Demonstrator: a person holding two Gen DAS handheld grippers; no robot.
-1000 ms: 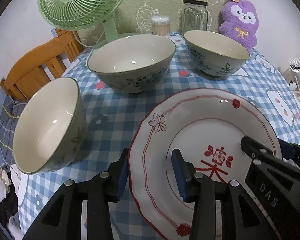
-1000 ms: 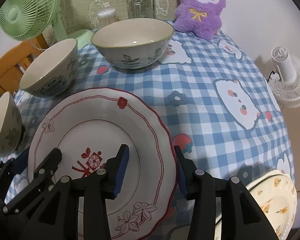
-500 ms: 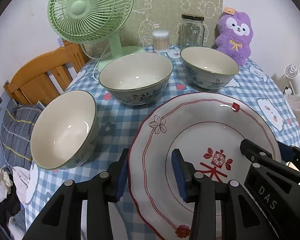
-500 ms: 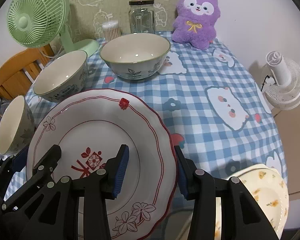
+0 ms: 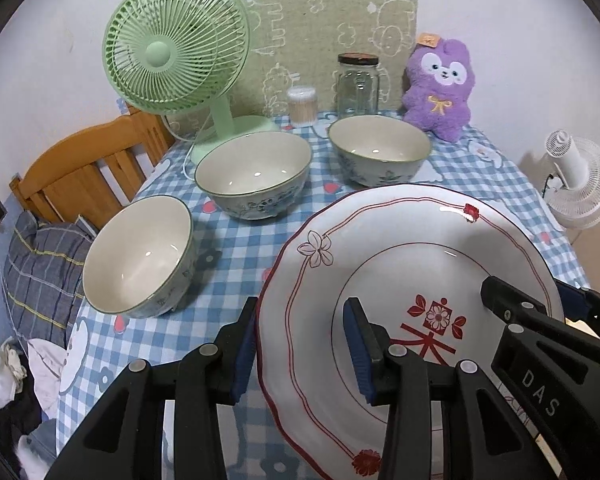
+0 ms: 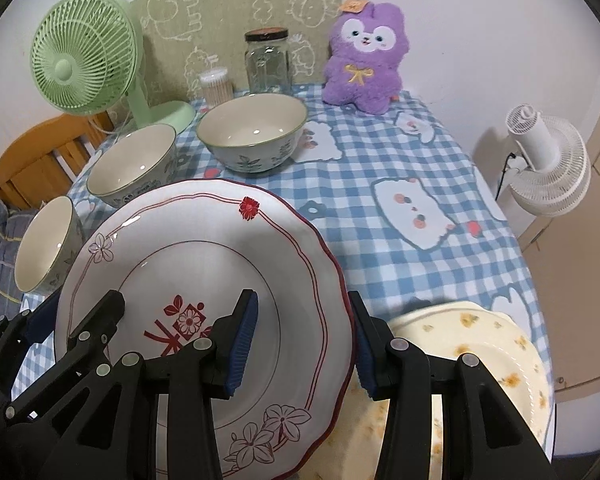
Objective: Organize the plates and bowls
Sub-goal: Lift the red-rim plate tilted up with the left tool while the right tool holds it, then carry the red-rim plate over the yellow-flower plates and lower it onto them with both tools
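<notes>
- The red-trimmed plate [image 5: 412, 280] fills the lower right of the left wrist view and the lower left of the right wrist view, held clear of the checked counter [image 6: 400, 184].
- The left tool [image 5: 300, 344] is clamped on the plate's left rim and the right tool [image 6: 304, 336] on the opposite rim; one pad of each lies on the plate's face and the other behind the edge. Gripping both sides likely keeps so wide a dish level and stops it from swinging.
- The yellow-flowered plate [image 6: 480, 344] lies at the lower right of the right wrist view, just beside the held one; it looks like the place to stack it.
- Three bowls [image 5: 256, 176] stand apart across the upper left, not yet nested.
- The held plate is white and glossy, with a scalloped dark red edge, thin red rings, outlined flowers and a red motif in the well.
</notes>
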